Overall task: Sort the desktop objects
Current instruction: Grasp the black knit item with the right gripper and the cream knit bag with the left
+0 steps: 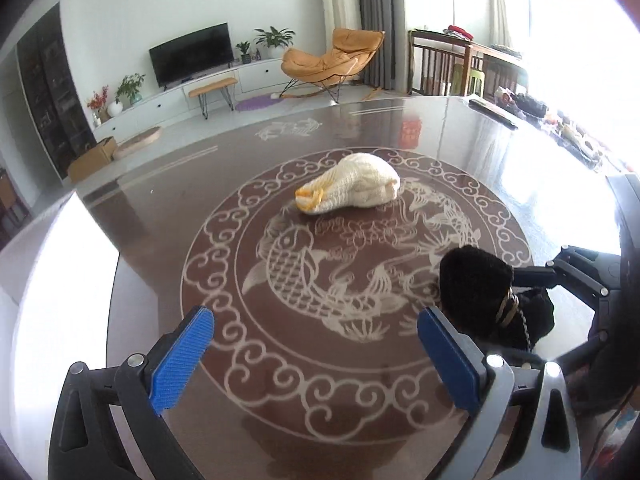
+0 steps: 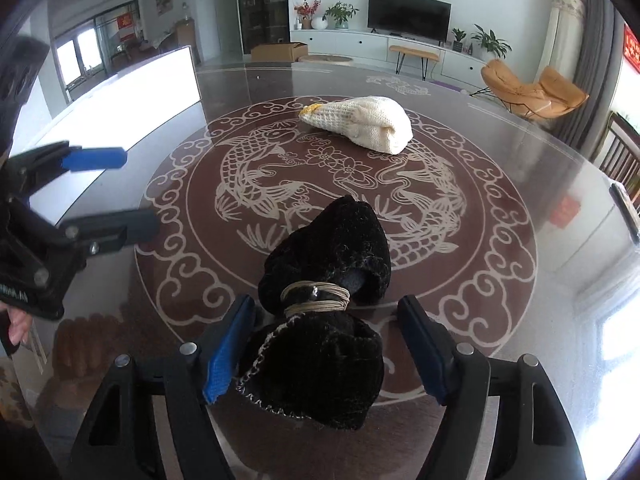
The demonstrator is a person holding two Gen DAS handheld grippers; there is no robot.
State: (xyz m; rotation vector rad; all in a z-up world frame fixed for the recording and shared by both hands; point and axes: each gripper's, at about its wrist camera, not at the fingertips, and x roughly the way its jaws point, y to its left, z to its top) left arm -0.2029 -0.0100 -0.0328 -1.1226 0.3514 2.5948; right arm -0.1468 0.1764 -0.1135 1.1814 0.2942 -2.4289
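Counter (image 2: 560, 208) of dark glossy glass, carrying a pale fish-and-cloud pattern, is lying under both tongs. Black fuzzy hat (image 2: 328, 320), bunched and tied round its middle with tan cord, is resting on the near part of the pattern. Right tongs (image 2: 326, 352) are standing wide around the hat's near end, one blue pad on each side; the left pad looks to be brushing the fuzz, though the view is too poor to say touching or just apart, and the right pad is sitting clear of it. Cream knitted hat (image 2: 362, 126) with a yellow tip is lying on its side at the far part of the pattern, well apart from the black one. Left tongs (image 1: 316, 360) are hanging wide open over bare counter with nothing between them, the black hat just beside their right pad. In the right view they are showing at the left edge, with fingertips (image 2: 16, 326) of a person gripping the handle.
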